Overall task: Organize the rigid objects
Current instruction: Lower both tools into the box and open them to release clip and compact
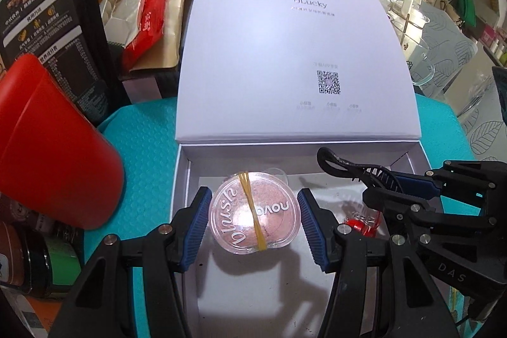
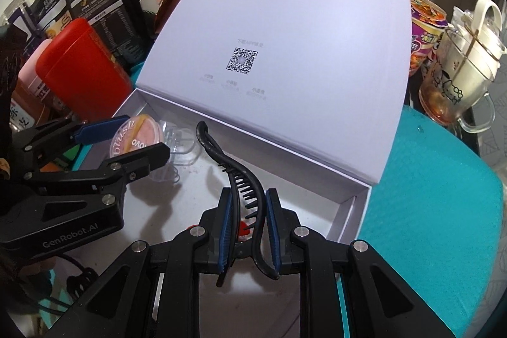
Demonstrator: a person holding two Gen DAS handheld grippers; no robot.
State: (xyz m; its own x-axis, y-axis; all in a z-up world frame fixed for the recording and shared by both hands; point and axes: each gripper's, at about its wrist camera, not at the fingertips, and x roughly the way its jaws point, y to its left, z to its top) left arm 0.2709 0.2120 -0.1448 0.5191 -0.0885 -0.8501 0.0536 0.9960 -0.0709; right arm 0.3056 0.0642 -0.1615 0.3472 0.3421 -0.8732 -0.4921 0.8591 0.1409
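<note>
A white box (image 1: 187, 205) stands open on a teal mat, its lid (image 1: 285, 53) tilted back. My left gripper (image 1: 253, 220) is open, its pads either side of a clear pink blush compact (image 1: 250, 211) with a yellow rubber band, lying in the box. The compact also shows in the right wrist view (image 2: 136, 135). My right gripper (image 2: 245, 230) is shut on a black hair clip (image 2: 240, 179) and holds it over the box floor; the clip also shows in the left wrist view (image 1: 348, 163). A small red item (image 1: 358, 225) and a clear plastic piece (image 2: 180, 141) lie in the box.
A red canister (image 1: 54, 154) lies left of the box, with a black food bag (image 1: 47, 30) and packets behind it. A glass mug (image 2: 456, 84) and a noodle cup (image 2: 424, 27) stand to the right. The teal mat (image 2: 437, 195) extends right of the box.
</note>
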